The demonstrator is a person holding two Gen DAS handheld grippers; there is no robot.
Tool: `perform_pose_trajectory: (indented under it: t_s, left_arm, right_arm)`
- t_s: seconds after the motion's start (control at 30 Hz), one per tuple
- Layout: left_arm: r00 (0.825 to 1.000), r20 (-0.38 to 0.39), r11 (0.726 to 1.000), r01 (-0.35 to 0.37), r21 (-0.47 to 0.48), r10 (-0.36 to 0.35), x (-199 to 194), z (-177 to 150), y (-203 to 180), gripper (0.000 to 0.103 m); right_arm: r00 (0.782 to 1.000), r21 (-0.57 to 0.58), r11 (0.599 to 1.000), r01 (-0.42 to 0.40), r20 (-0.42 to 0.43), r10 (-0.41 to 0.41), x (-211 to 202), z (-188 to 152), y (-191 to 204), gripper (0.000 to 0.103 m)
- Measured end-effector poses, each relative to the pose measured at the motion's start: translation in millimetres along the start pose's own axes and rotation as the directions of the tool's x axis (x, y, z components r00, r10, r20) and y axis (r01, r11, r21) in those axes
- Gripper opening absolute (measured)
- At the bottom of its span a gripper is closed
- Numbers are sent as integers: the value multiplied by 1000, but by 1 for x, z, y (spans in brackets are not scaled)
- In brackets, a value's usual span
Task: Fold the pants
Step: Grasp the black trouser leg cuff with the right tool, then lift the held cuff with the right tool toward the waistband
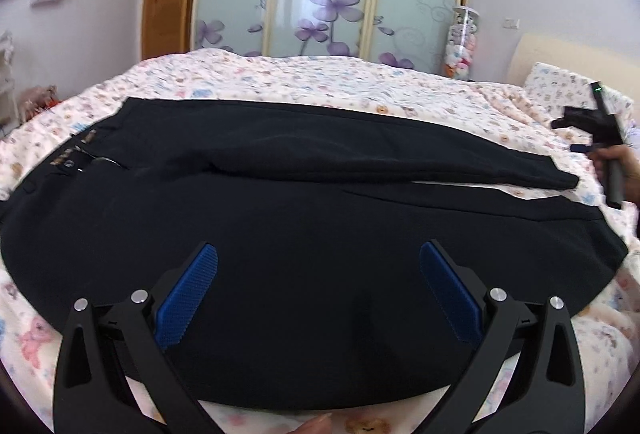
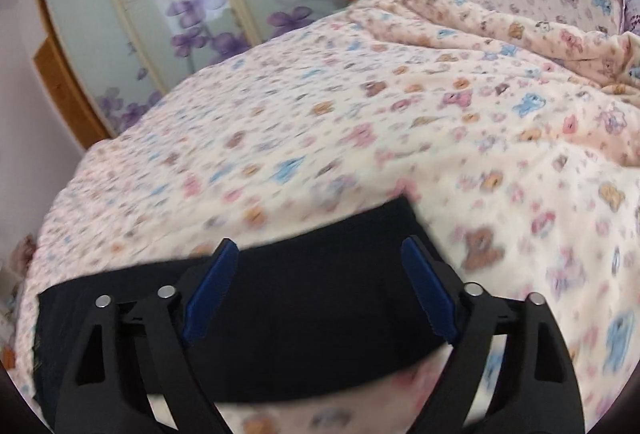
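The left gripper [image 1: 318,266] hangs with jaws spread wide over the dark pants [image 1: 280,234], holding nothing. The right gripper [image 2: 320,262] is likewise agape above a leg end. The pants lie flat on the teddy-print bedspread [image 1: 320,82], long axis crosswise, waistband left, legs right.

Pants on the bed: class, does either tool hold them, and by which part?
Neither. The left tool and right tool are both open above the pants, gripping nothing.
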State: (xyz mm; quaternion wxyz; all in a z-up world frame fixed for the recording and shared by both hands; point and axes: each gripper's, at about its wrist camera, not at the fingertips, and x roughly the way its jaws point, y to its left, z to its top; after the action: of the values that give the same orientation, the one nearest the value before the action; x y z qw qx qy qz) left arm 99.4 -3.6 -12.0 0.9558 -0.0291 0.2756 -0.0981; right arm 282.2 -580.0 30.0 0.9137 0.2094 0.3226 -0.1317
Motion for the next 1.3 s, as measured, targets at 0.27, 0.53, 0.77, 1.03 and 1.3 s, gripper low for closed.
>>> perform_pose_trajectory:
  t_s: [0.27, 0.53, 0.77, 1.03, 1.3]
  left_arm:
    - [999, -16, 999, 33, 35, -33, 4, -4, -8, 101]
    - [999, -29, 998, 46, 43, -44, 5, -6, -10, 101]
    - [996, -35, 997, 83, 3, -83, 7, -3, -5, 101]
    - [995, -6, 995, 99, -14, -99, 2, -3, -4, 101]
    - [994, 36, 994, 105, -32, -104, -9, -4, -2, 101]
  right_arm:
    - [981, 48, 980, 191, 15, -192, 56, 19, -28, 65]
    - [981, 34, 981, 193, -5, -193, 78, 6, -35, 20]
    - [990, 67, 998, -16, 141, 6, 7, -3, -36, 19]
    - [927, 85, 950, -301, 260, 271, -113, -58, -44, 18]
    - [918, 226, 906, -359, 260, 299, -175, -166, -75, 13]
